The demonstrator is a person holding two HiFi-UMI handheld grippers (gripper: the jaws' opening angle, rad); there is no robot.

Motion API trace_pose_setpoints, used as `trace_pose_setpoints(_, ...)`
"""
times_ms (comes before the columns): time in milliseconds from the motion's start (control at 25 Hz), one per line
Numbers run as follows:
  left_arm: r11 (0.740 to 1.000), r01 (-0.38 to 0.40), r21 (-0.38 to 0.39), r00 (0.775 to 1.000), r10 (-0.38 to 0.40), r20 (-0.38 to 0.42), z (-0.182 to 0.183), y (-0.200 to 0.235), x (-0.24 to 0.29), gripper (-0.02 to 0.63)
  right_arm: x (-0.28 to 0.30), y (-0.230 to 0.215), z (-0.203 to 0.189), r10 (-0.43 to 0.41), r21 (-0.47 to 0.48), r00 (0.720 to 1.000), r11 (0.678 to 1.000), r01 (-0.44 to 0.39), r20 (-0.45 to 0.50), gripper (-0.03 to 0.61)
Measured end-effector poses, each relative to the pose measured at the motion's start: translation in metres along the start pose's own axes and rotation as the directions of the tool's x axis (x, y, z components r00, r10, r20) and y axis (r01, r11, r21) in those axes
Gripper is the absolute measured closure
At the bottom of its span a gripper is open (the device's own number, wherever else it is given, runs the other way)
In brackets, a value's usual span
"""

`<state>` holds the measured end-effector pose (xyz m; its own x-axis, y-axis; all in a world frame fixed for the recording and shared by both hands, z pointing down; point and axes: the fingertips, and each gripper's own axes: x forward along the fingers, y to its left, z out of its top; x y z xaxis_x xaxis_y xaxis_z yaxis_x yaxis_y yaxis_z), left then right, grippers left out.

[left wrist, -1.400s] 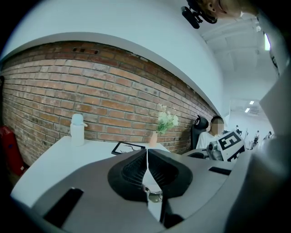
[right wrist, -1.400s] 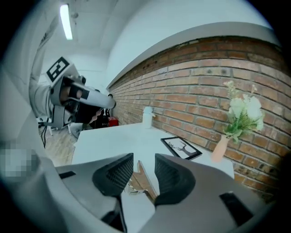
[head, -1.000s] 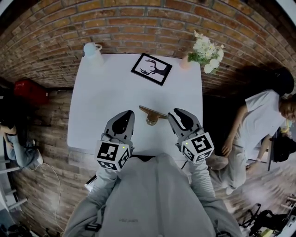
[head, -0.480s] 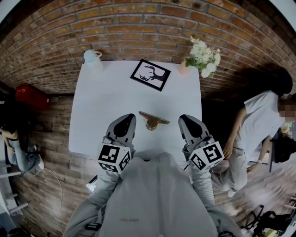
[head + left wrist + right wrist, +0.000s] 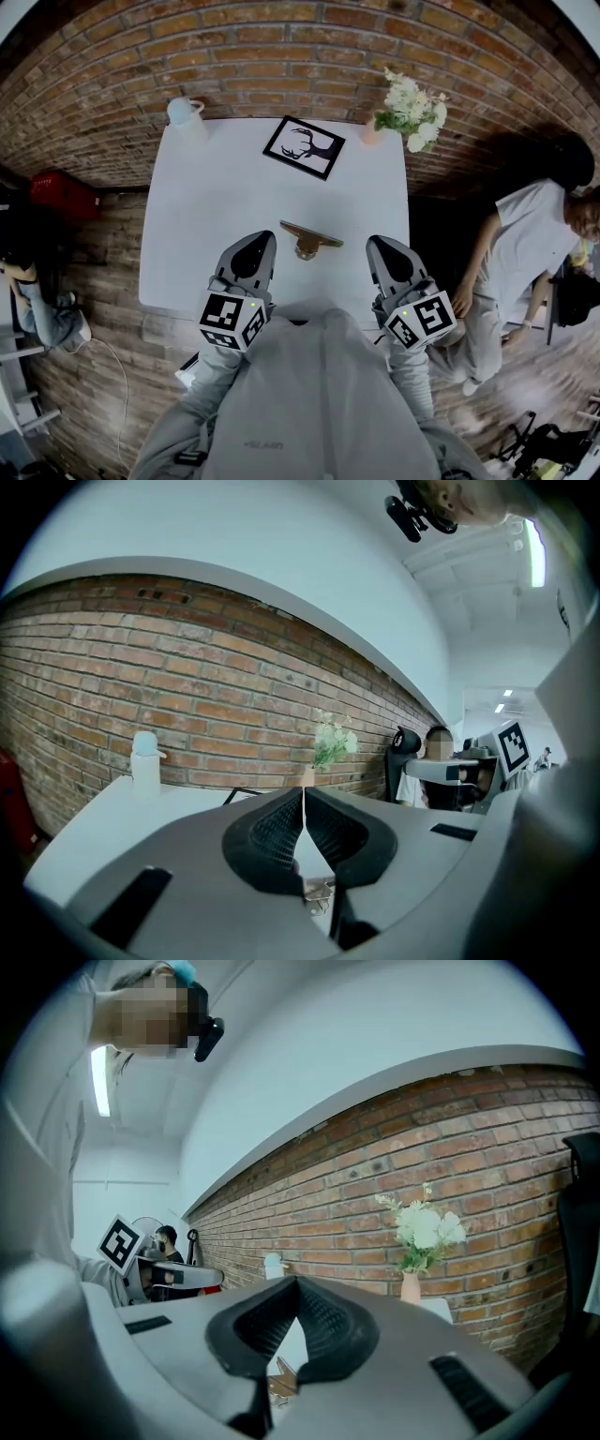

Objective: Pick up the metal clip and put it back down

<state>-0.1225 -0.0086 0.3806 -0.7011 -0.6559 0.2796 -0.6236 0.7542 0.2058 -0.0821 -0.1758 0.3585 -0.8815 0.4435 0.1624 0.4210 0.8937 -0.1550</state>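
Note:
The metal clip (image 5: 309,238), brass-coloured with a flat bar on top, lies on the white table (image 5: 216,206) near its front middle, between the two grippers and touched by neither. It shows low behind the jaws in the left gripper view (image 5: 321,893) and in the right gripper view (image 5: 278,1380). My left gripper (image 5: 259,238) hovers to the clip's left, shut and empty (image 5: 303,795). My right gripper (image 5: 379,244) hovers to the clip's right; its jaws have just been closing with nothing between them and now stand shut (image 5: 296,1284).
A framed deer picture (image 5: 304,147) lies at the back middle of the table. A white bottle (image 5: 184,110) stands at the back left corner, a vase of white flowers (image 5: 411,106) at the back right. A person (image 5: 530,246) stands to the right of the table.
My right gripper has drawn back to the right, away from the clip. The clip lies in the same place on the table. The left gripper has kept still.

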Motion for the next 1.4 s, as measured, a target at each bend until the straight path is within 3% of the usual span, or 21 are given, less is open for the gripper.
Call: trace_pose_setpoints(1400, 1.000, -0.001, -0.001, 1.000, 0.001, -0.015, -0.009, -0.002, -0.016, 0.583, -0.011, 0.009, -0.007, -0.049, 0.010, 0.999, 0.999, 0.049, -0.007, 0.555)
